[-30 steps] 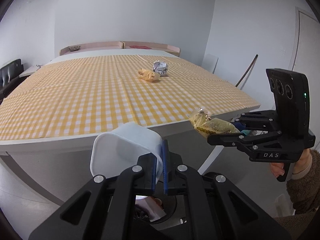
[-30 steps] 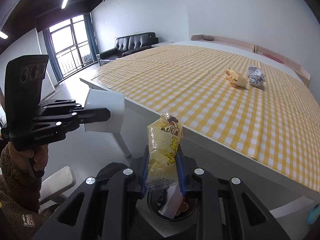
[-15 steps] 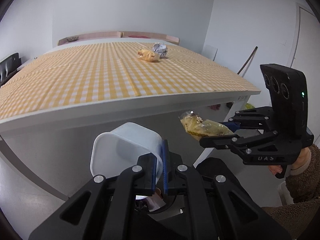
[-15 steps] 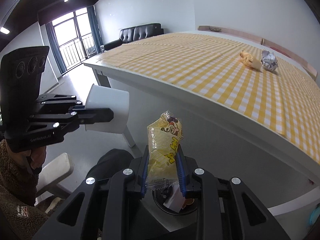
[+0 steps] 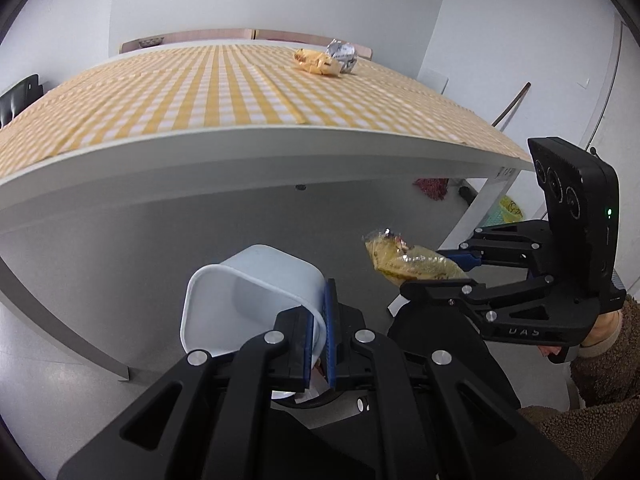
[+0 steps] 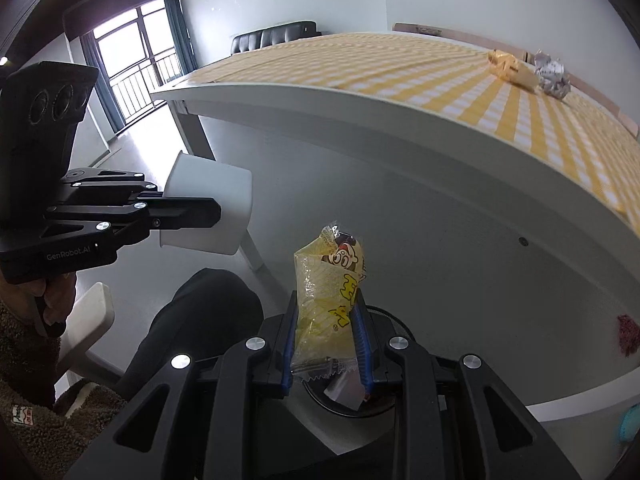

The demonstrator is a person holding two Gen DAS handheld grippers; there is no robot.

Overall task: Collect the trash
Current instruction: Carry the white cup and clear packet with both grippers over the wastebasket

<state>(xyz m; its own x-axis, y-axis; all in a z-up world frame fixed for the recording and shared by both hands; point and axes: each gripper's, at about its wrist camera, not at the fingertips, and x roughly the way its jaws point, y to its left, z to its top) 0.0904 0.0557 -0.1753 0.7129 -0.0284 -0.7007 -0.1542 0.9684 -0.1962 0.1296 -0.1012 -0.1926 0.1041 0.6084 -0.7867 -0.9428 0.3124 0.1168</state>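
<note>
The left tool [image 5: 319,334] pinches the rim of a white plastic cup [image 5: 244,296], its blue pads pressed on the wall, below the edge of the checked bench [image 5: 168,168]. The right tool [image 6: 327,340] clamps a yellow snack wrapper [image 6: 328,292] above a dark bin [image 6: 360,396]. A second yellow wrapper [image 5: 314,62] and a foil ball [image 5: 342,54] lie side by side on the bench.
</note>
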